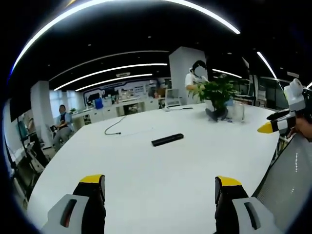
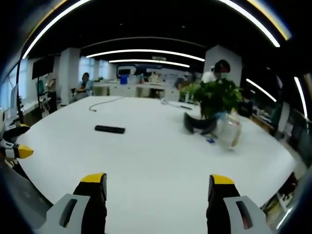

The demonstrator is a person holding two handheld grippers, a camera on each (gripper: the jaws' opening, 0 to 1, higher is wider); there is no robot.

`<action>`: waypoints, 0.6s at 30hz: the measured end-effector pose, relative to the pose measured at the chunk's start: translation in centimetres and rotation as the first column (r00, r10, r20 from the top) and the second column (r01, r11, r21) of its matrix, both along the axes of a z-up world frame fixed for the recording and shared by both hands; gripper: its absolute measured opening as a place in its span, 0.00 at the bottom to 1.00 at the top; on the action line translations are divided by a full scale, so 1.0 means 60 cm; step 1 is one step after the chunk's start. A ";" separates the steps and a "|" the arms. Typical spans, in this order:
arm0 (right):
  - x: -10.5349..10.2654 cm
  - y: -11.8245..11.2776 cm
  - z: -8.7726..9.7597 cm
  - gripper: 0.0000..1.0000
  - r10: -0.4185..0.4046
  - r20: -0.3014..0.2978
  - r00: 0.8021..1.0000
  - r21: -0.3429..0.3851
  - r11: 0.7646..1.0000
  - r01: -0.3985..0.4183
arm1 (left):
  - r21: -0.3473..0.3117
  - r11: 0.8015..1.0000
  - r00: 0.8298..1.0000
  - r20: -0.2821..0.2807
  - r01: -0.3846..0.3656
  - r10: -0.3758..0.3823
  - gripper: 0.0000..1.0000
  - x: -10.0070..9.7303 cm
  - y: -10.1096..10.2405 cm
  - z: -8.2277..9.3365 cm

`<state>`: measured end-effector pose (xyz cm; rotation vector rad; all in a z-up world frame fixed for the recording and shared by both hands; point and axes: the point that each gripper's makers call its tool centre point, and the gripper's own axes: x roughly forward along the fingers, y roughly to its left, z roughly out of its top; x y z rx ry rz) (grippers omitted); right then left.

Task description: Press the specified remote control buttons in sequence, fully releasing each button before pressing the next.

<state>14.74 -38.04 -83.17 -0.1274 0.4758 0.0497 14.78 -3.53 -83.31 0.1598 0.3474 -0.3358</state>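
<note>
A slim black remote control (image 1: 167, 140) lies flat near the middle of the white table (image 1: 122, 165). My left gripper (image 1: 160, 184) hangs over the table's near edge, well short of the remote, open with nothing between its yellow-tipped jaws. In the right gripper view the remote (image 2: 109, 129) lies far off to the left on the table (image 2: 156, 156). My right gripper (image 2: 157, 180) is open and holds nothing. The right gripper (image 1: 275, 126) also comes in at the right edge of the left gripper view, and the left gripper (image 2: 17, 148) at the left edge of the right gripper view.
A potted green plant (image 1: 217, 92) (image 2: 214, 97) stands at the table's far side, with a clear jar (image 2: 229, 134) beside it. A dark cable (image 1: 114, 126) trails across the far left of the table. People sit and stand at desks beyond. A grey chair back (image 1: 287, 180) is at right.
</note>
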 end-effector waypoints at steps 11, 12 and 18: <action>0.000 0.003 -0.003 0.84 0.010 -0.011 1.000 -0.006 1.000 -0.010 | -0.005 1.000 1.000 -0.007 -0.003 0.003 0.97 0.000 0.001 -0.002; 0.000 0.003 -0.003 0.84 0.011 -0.012 1.000 -0.007 1.000 -0.011 | -0.006 1.000 1.000 -0.007 -0.003 0.003 0.97 0.000 0.001 -0.003; 0.000 0.003 -0.003 0.83 0.010 -0.012 1.000 -0.005 1.000 -0.010 | -0.004 1.000 1.000 -0.011 0.001 -0.001 0.97 0.000 0.000 -0.005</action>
